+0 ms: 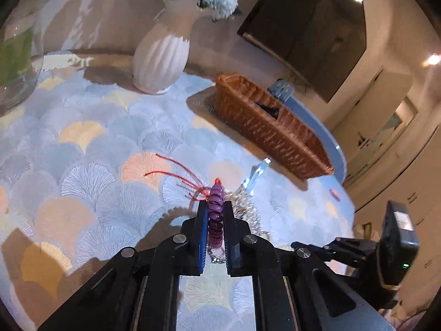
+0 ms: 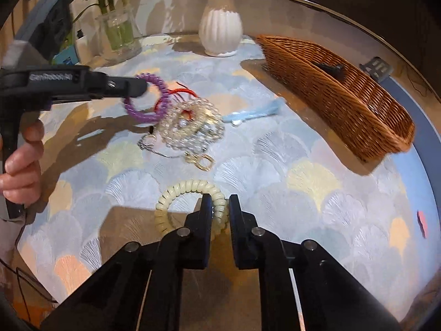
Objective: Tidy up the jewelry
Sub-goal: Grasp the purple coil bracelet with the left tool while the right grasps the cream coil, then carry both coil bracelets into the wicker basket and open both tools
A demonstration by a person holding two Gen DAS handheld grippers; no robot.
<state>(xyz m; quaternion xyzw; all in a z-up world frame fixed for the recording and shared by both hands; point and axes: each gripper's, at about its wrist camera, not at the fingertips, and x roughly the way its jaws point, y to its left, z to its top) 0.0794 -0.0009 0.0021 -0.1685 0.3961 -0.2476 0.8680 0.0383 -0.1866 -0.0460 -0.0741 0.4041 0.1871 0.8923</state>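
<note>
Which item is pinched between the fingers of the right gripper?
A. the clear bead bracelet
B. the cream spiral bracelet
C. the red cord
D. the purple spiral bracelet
B: in the right wrist view, the right gripper is closed on the cream spiral bracelet, while the purple spiral bracelet sits in the left gripper, away from it.
</note>
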